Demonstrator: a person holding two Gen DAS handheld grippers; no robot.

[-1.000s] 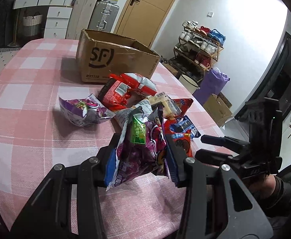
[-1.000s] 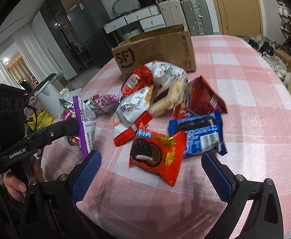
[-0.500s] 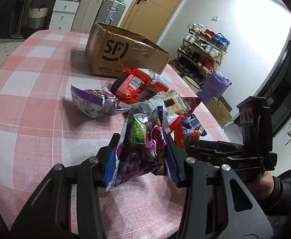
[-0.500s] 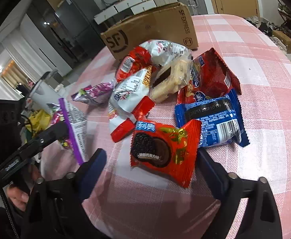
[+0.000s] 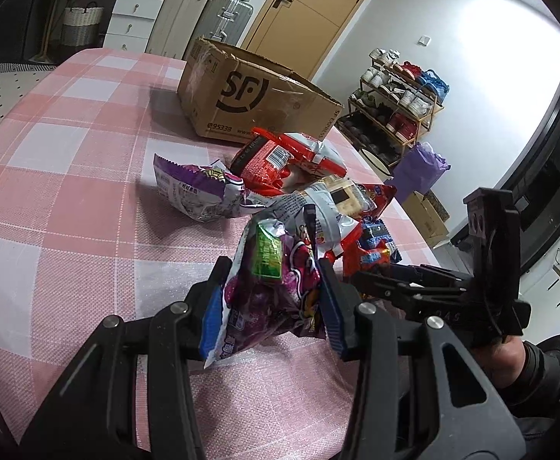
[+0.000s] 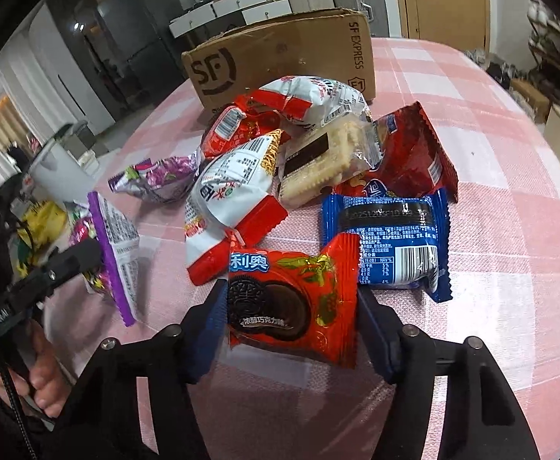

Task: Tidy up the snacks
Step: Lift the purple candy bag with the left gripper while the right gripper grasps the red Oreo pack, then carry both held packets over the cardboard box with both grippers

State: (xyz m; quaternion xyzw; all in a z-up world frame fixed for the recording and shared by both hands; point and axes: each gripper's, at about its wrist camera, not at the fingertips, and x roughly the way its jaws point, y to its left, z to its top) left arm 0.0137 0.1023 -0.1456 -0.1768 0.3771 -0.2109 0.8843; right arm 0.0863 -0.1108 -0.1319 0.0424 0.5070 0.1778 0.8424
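My left gripper (image 5: 272, 268) is shut on a purple snack bag (image 5: 264, 299) and holds it upright just above the pink checked table (image 5: 69, 161). The same purple snack bag (image 6: 117, 253) shows at the left of the right wrist view. My right gripper (image 6: 291, 295) points down over a red cookie packet (image 6: 295, 306) that lies flat on the cloth. Its jaws are closing with the packet between them, the blue pads (image 6: 211, 318) right at its side edges and the packet not squeezed. An open cardboard box (image 5: 257, 103) stands at the far side.
Between me and the box lies a pile of snacks: a blue cookie packet (image 6: 391, 241), a dark red bag (image 6: 414, 153), a cracker pack (image 6: 318, 161), red-and-white bags (image 6: 234, 199) and a second purple bag (image 5: 195, 191). A shoe rack (image 5: 402, 96) stands beyond the table.
The right gripper has come down closer to the red cookie packet and its jaws have narrowed from wide to the packet's edges. The left gripper still holds the purple bag, hardly moved.
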